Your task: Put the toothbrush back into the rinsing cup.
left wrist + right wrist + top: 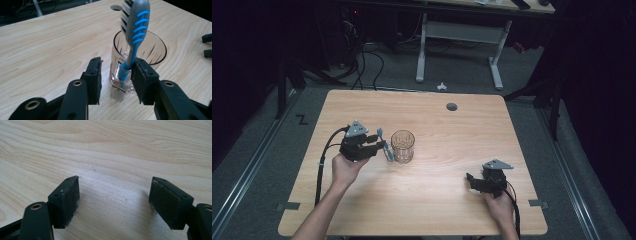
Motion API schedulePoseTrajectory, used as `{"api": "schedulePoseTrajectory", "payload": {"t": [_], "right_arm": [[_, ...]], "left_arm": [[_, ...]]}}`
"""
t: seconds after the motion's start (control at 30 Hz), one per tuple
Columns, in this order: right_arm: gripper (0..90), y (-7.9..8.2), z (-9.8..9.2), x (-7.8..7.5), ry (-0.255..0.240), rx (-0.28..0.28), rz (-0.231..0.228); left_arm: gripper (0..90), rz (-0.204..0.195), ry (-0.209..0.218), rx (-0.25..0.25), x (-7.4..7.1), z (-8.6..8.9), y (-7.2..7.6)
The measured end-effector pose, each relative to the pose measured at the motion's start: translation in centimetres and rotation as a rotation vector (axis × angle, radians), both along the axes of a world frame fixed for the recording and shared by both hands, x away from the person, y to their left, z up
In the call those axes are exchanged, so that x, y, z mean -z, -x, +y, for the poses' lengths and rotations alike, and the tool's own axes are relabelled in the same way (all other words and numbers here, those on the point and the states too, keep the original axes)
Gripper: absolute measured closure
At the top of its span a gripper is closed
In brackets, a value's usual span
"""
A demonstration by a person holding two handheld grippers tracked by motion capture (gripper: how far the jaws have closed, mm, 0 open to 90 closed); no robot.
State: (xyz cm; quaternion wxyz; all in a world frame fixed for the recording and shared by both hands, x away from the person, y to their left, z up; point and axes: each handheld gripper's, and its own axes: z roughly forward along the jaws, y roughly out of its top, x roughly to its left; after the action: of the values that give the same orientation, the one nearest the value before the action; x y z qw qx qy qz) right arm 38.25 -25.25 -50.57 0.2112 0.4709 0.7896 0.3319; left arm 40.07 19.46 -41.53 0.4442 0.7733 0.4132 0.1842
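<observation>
Leftmost, on the pale wood-grain table top [422, 205]: left black two-jaw gripper [384, 146], held in the person's left hand [344, 167], grey three-cornered plate on top, black cable trailing off toward the table's left edge. Jaws parted in the left gripper view [116, 80], a gap beside the left pad, the right pad against a grey-and-blue plastic toothbrush [131, 37]; whether truly pinched, cannot tell. Toothbrush roughly upright, bristle head up and tilted a little, blue ribbed back facing the camera, clear handle end down near the table. Just behind the toothbrush, and just right of the left gripper in the high view, a clear ribbed drinking glass [402, 146], upright on the table near its middle, the toothbrush outside it and close against its near wall [152, 53]. Farther back, a small round grey grommet [452, 106] set in the table. Well to the right, near the front edge, right black two-jaw gripper [471, 181] in the person's right hand [501, 202], low over the wood. Jaws spread wide in the right gripper view [115, 200], bare table between the pads.
</observation>
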Motion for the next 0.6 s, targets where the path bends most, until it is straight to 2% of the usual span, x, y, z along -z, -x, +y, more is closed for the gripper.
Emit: {"api": "schedulePoseTrajectory", "payload": {"t": [0.2,0.6], "right_arm": [[24.6,0.0,0.0,0.0,0.0,0.0,0.0],[24.5,0.0,0.0,0.0,0.0,0.0,0.0]], "left_arm": [[59.9,-0.007,-0.011,0.0,-0.14,0.24,0.42],[59.9,-0.002,0.005,-0.015,0.1,0.95,1.0]]}}
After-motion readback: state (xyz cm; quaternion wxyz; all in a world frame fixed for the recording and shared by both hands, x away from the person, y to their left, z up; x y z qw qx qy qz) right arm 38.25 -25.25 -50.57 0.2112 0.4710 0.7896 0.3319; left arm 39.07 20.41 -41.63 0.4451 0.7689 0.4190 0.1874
